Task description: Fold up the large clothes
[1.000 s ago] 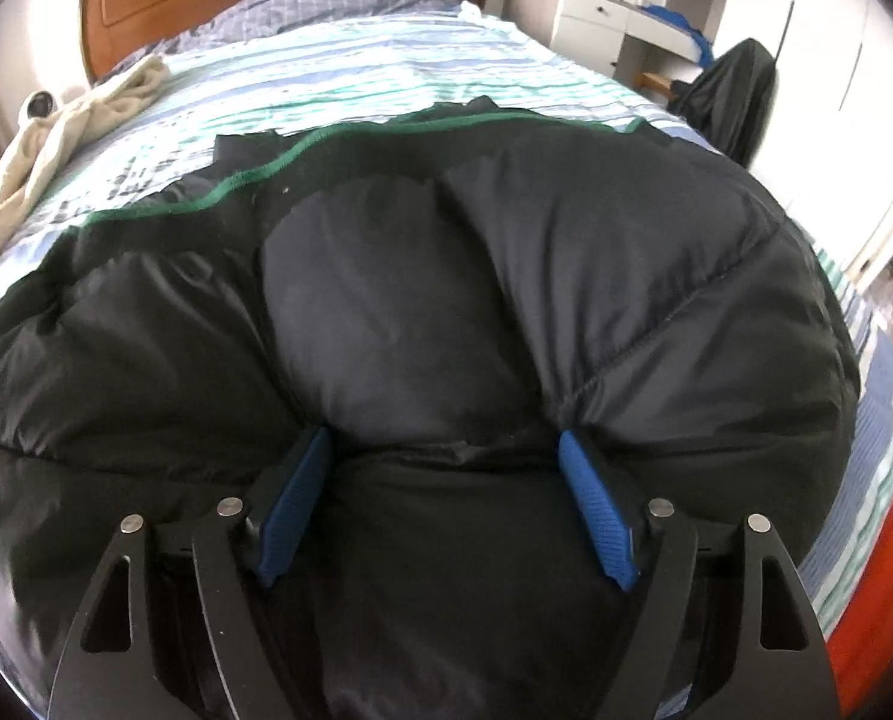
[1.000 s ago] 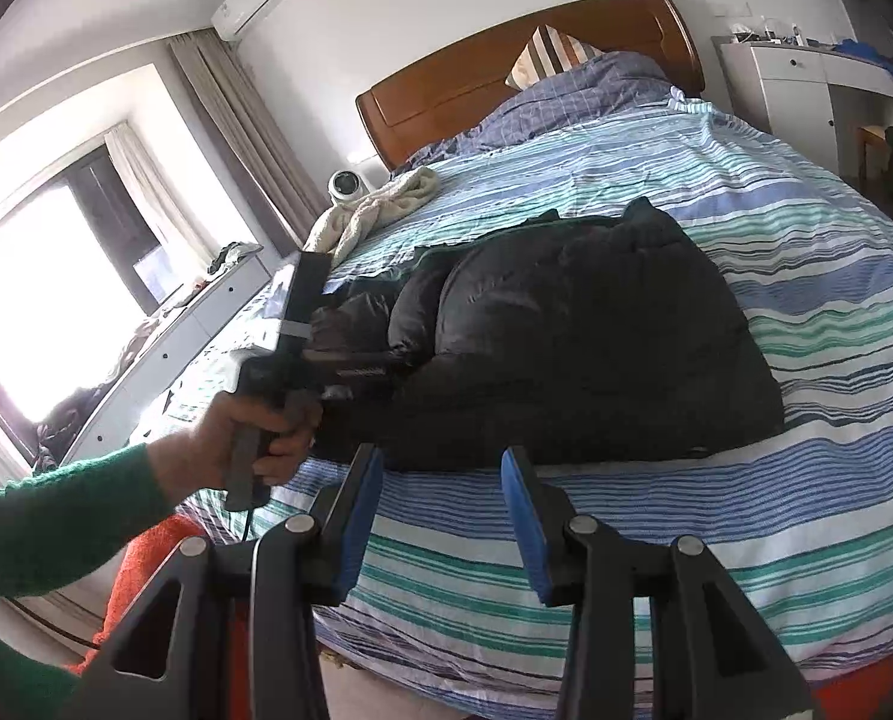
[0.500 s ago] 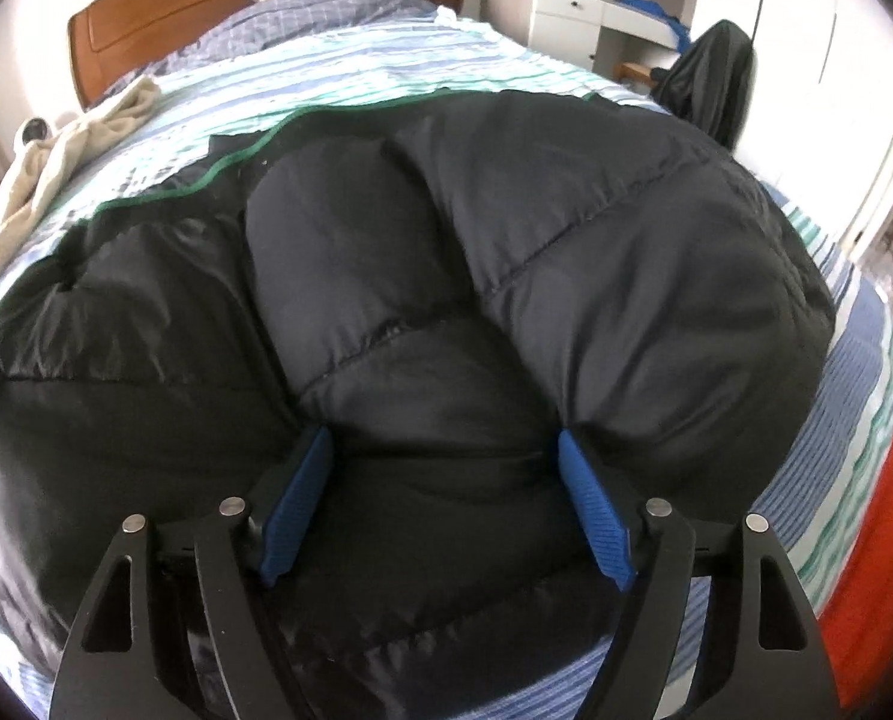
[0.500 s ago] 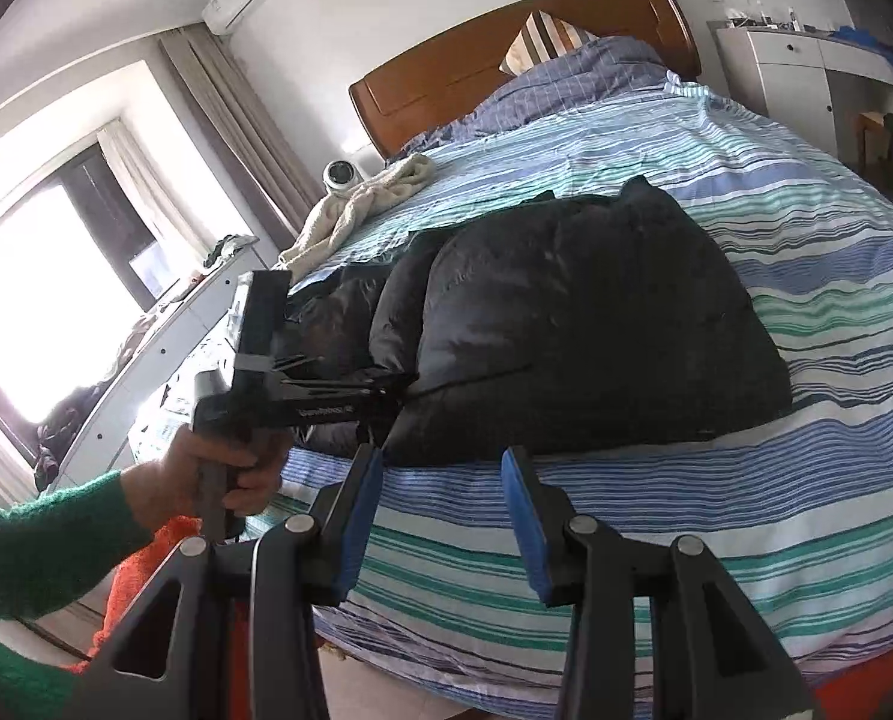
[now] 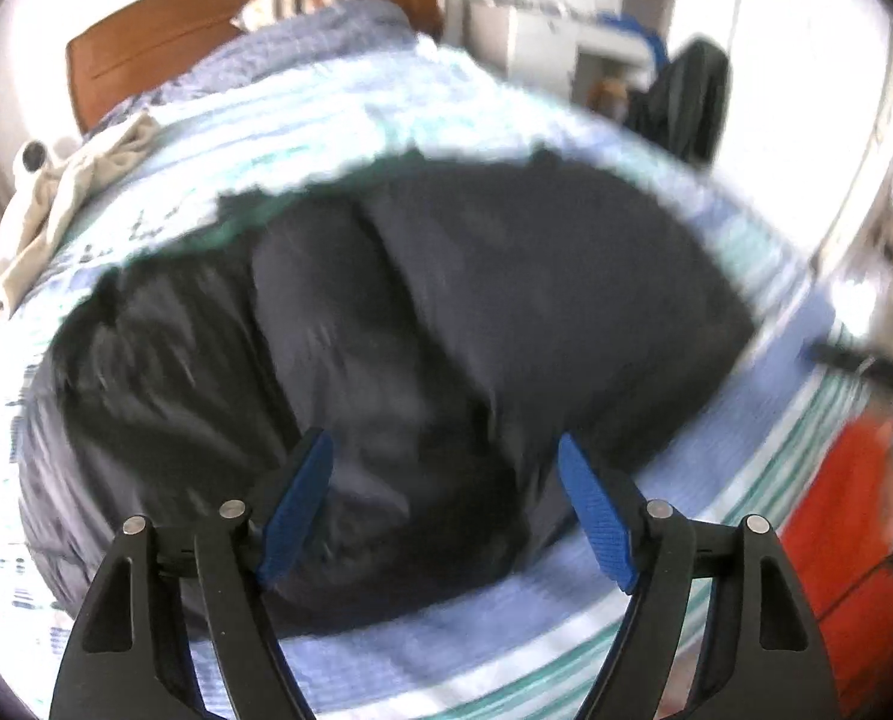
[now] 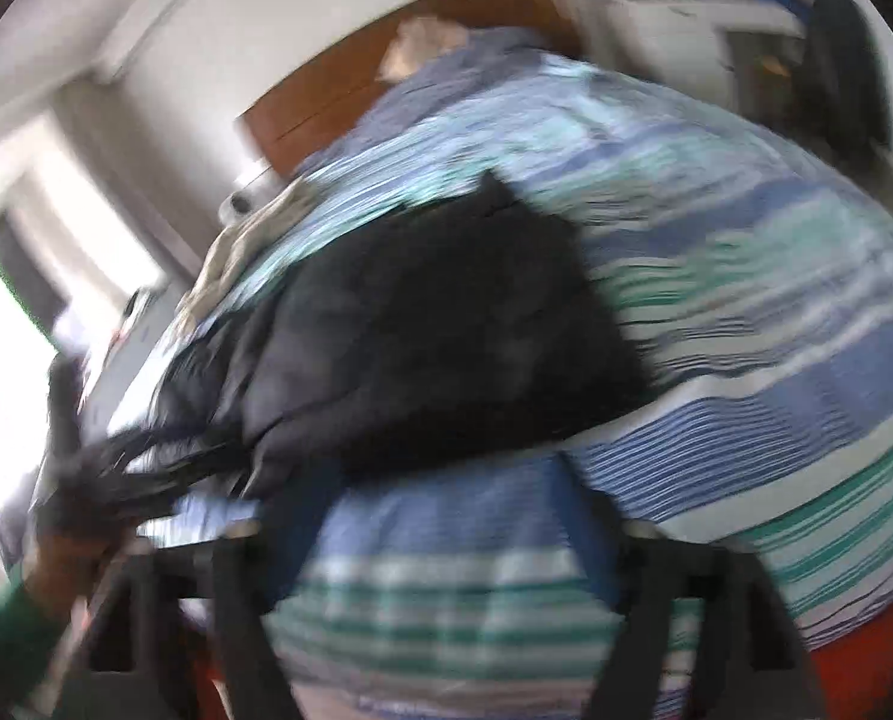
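Wide striped blue, green and white bedspread [image 5: 338, 108] fills the scene ahead of both tools, wooden headboard [image 5: 206, 42] at its far end. On it lies the puffy black quilted jacket [image 5: 446, 312], folded in a heap, right in front of the left gripper [image 5: 443, 504], whose blue pads stand spread, nothing between them. A crumpled cream cloth [image 5: 68, 186] sits far left. The right gripper [image 6: 446, 540], badly blurred, looks spread too, with the jacket just beyond.

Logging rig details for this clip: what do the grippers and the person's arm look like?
The left gripper has black skeletal fingers with triangular cut-outs, silver pivot bolts and ribbed blue pads. The right gripper is motion-blurred, dark-framed with blue pads. The person's left arm wears a green sleeve.
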Demonstrator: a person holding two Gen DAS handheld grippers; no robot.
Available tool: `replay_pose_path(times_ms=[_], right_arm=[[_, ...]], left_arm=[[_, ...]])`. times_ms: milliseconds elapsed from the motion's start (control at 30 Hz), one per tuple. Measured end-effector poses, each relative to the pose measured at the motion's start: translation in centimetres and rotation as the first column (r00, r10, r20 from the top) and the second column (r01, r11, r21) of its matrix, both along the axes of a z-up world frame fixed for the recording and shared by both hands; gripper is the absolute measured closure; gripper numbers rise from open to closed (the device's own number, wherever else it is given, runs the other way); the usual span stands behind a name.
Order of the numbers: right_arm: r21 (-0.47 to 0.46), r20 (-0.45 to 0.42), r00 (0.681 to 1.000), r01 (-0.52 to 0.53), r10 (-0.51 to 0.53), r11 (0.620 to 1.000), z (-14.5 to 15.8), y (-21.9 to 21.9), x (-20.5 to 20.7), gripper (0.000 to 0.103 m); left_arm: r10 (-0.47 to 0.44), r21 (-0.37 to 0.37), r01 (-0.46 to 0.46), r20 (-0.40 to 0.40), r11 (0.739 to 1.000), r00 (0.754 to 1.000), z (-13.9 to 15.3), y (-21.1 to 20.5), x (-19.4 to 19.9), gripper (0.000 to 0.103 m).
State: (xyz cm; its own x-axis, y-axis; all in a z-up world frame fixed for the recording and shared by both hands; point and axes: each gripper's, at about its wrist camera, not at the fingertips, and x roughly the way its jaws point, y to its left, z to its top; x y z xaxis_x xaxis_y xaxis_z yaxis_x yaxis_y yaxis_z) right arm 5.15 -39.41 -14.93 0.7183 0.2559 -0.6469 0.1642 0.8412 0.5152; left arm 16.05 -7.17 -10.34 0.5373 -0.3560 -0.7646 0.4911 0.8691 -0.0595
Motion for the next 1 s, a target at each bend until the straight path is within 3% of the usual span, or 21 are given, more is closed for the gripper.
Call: replay_pose_path(times_ms=[67, 167, 267, 333, 500, 600, 633, 700, 767, 833, 933, 1000], right_arm=[[0.127, -0.050, 0.998, 0.034, -0.028, 0.991, -1.3, -1.8, 0.8, 0.022], [0.322, -0.111, 0.993, 0.065, -0.030, 0.944, -4.2, -2.5, 1.7, 0.022], [0.333, -0.113, 0.988, 0.136, -0.104, 0.933, -5.4, -2.6, 2.7, 0.022], [0.334, -0.094, 0.981, 0.192, -0.170, 0.923, -5.3, -2.8, 3.8, 0.022], [0.329, -0.116, 0.959, 0.284, -0.260, 0.901, -6.6, -2.5, 6.9, 0.023], [0.376, -0.050, 0.957, 0.283, -0.286, 0.882, -6.5, -2.4, 6.1, 0.072], [0.393, -0.023, 0.957, 0.274, -0.288, 0.878, -5.9, -2.5, 5.4, 0.076], [0.354, 0.042, 0.962, 0.239, -0.270, 0.904, -3.9, -2.5, 4.5, 0.078], [0.230, 0.142, 0.968, 0.172, -0.208, 0.958, -0.4, -1.1, 3.7, 0.078], [0.109, 0.222, 0.966, 0.111, -0.133, 0.988, 2.8, 1.0, 3.4, 0.078], [-0.075, 0.326, 0.945, 0.024, 0.002, 0.997, 7.2, 5.6, 3.1, 0.078], [-0.178, 0.369, 0.925, -0.024, 0.089, 0.984, 9.4, 8.4, 3.0, 0.078]], left_arm=[[0.000, -0.076, 0.000, 0.003, 0.997, 1.000, 1.2, 0.1, 0.9, 0.024], [-0.051, -0.074, 0.050, -0.010, 0.996, 0.999, 0.4, -1.5, 1.9, 0.024], [-0.104, -0.026, 0.102, -0.096, 0.994, 0.990, -3.2, -3.8, 3.0, 0.024], [-0.101, -0.014, 0.100, -0.123, 0.995, 0.987, -5.5, -4.3, 3.4, 0.017], [-0.105, -0.053, 0.099, -0.138, 0.994, 0.985, -6.6, -4.1, 3.7, 0.012], [-0.116, -0.026, 0.113, -0.161, 0.993, 0.980, -5.8, -3.9, 3.7, 0.014], [-0.110, -0.023, 0.108, -0.183, 0.994, 0.977, -5.1, -3.7, 3.7, 0.017], [-0.104, -0.053, 0.095, -0.208, 0.994, 0.973, -2.5, -2.6, 4.0, 0.024], [-0.106, -0.096, 0.090, -0.171, 0.991, 0.980, 1.6, -1.5, 4.6, 0.024], [-0.115, -0.108, 0.101, -0.140, 0.989, 0.983, 5.3, -1.3, 5.4, 0.020], [-0.188, -0.124, 0.170, -0.155, 0.978, 0.970, 10.1, -2.7, 7.2, 0.016], [-0.252, -0.129, 0.229, -0.207, 0.965, 0.946, 12.6, -4.2, 8.4, 0.016]])
